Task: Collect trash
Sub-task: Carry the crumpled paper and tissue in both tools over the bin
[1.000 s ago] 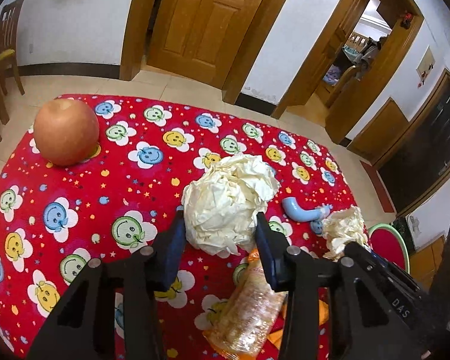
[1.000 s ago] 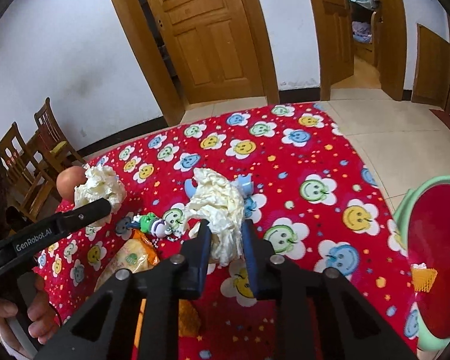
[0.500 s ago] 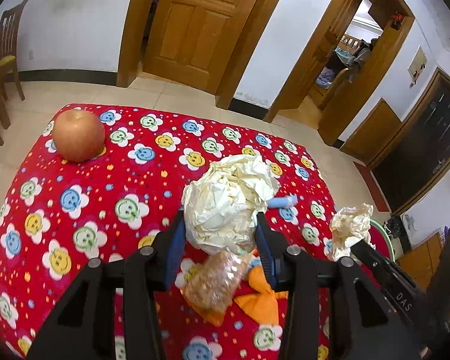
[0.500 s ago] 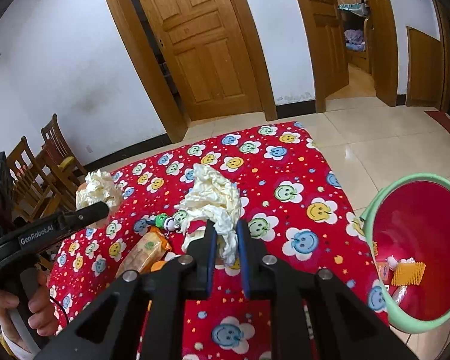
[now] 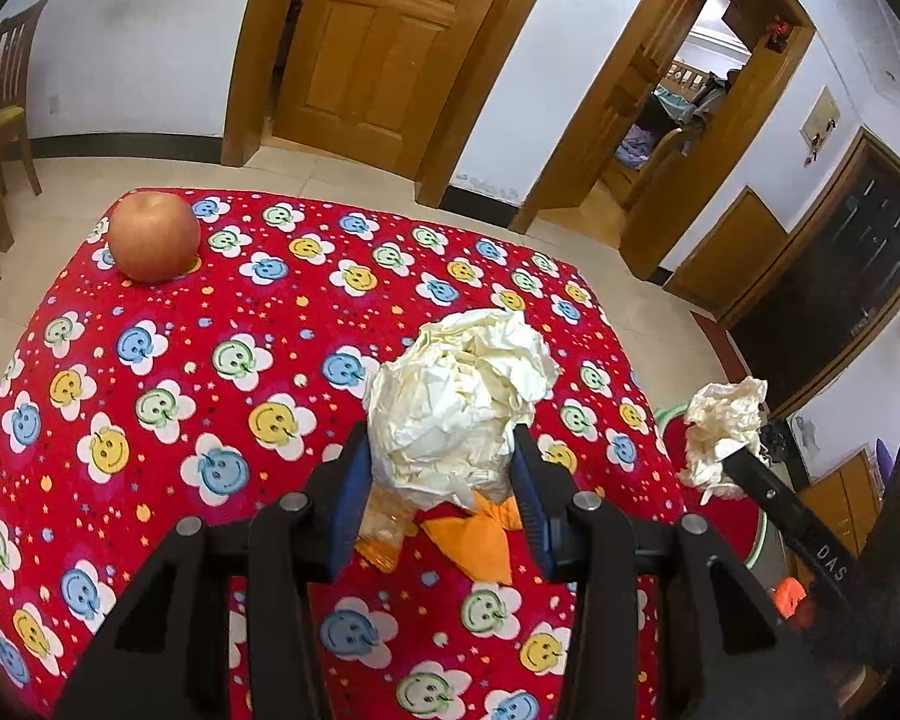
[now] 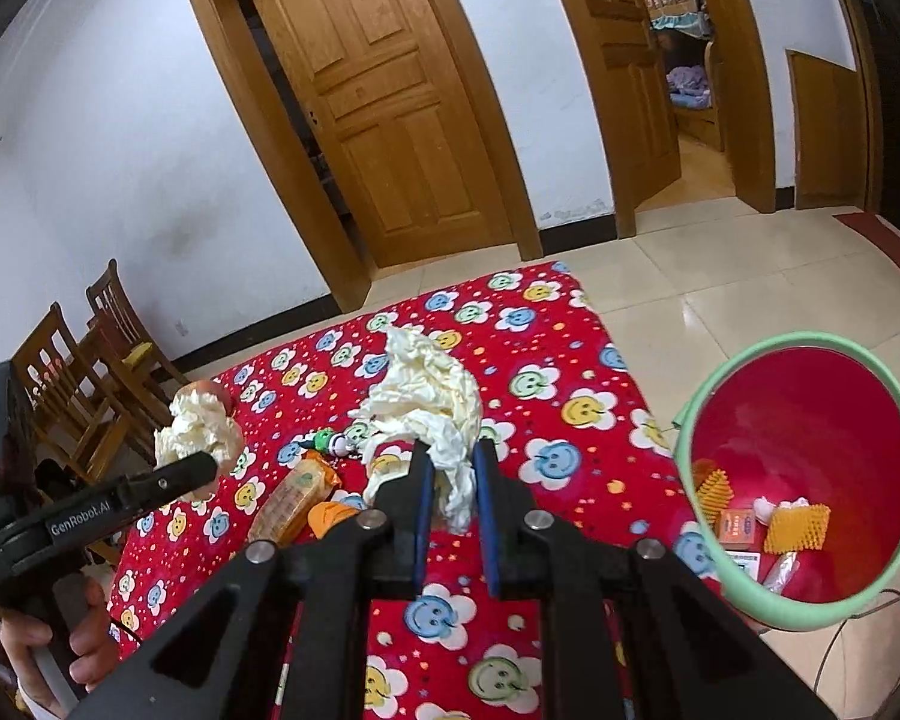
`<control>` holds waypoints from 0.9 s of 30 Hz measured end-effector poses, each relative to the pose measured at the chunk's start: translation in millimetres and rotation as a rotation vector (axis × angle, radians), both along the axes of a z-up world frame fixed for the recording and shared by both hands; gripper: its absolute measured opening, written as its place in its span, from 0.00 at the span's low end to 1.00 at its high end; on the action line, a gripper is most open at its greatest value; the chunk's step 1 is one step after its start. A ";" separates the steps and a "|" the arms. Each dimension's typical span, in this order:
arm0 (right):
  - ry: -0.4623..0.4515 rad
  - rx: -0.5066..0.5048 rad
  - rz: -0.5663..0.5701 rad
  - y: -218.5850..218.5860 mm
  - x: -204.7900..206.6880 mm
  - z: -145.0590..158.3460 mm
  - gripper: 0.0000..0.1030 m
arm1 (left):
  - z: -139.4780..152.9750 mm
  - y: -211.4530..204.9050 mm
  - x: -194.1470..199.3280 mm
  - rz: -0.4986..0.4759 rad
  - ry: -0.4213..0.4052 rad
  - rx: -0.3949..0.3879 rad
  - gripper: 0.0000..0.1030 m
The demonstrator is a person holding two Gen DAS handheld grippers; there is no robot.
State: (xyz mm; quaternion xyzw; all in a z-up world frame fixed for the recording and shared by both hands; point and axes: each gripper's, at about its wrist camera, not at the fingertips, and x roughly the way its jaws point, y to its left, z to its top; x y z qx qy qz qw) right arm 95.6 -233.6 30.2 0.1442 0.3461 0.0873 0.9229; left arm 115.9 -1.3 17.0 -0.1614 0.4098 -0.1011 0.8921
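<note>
Left tool (image 5: 441, 474) clenched on crumpled paper ball (image 5: 459, 405), lifted clear of worktop (image 5: 210, 300). Right tool (image 6: 453, 474) clenched on tissue wad (image 6: 426, 396), nearer red bin (image 6: 798, 420) beside worktop. Both likely raised for bin drop. Snack wrapper (image 6: 294, 495) not yet collected.

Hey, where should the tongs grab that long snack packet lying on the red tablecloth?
Pinch the snack packet across its narrow middle, coming down from above, jaws on its two long edges. It lies flat and slim, and an orange wrapper lies beside its near end.
</note>
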 end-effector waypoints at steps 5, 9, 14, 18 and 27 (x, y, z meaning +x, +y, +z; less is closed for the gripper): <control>-0.016 0.001 -0.023 -13.7 -9.2 4.7 0.14 | 0.4 -11.0 -7.3 -0.019 0.008 -0.005 0.44; -0.025 0.006 -0.046 -26.6 -16.8 7.9 0.14 | 3.3 -20.8 -10.1 -0.036 0.004 -0.001 0.44; -0.037 0.011 -0.080 -46.4 -25.7 11.8 0.14 | 8.0 -35.2 -13.4 -0.064 -0.001 -0.007 0.44; -0.044 0.013 -0.112 -62.3 -32.6 13.6 0.14 | 10.4 -49.4 -14.4 -0.089 -0.003 -0.007 0.44; -0.055 0.023 -0.190 -96.4 -46.7 15.9 0.15 | 12.1 -86.5 -11.4 -0.151 -0.002 -0.001 0.44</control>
